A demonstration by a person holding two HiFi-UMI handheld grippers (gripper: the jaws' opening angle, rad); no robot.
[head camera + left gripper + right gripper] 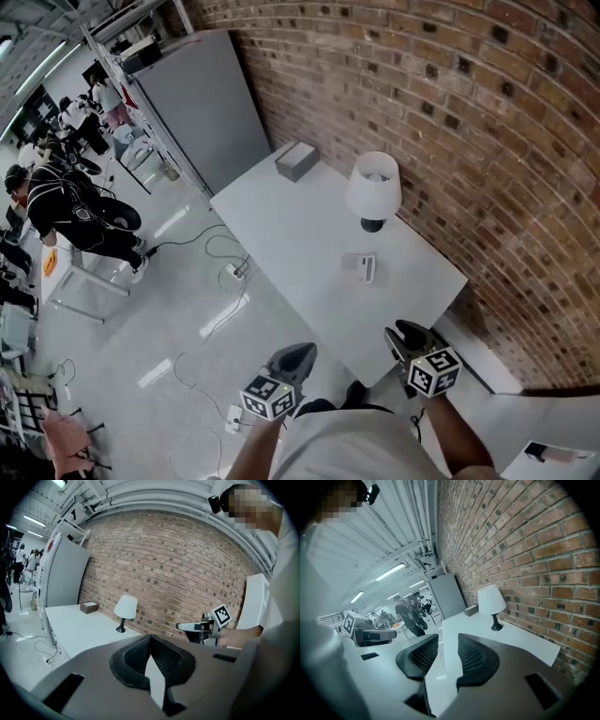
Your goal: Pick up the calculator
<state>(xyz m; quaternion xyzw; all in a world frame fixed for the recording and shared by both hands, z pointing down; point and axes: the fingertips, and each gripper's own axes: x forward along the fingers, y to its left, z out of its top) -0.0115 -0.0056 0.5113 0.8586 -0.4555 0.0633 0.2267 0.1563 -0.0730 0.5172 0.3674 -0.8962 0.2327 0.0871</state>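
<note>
The calculator [360, 266] lies near the lamp [373, 187]. Well short of it, our left gripper [302, 352] is clenched empty, our right gripper [410, 332] released.

I'm getting bright, even overhead light, and shadows stay soft and faint. The white worktop [281, 234] sits close to washing out. In the right gripper view the ceiling strip lights [391, 571] glare at 10 o'clock. Both gripper views are strongly fisheye — the brick wall [178, 564] bows and the corners go black. Up close, the left hand-held gripper [150, 639] looks dark and soft at 6 o'clock.
</note>
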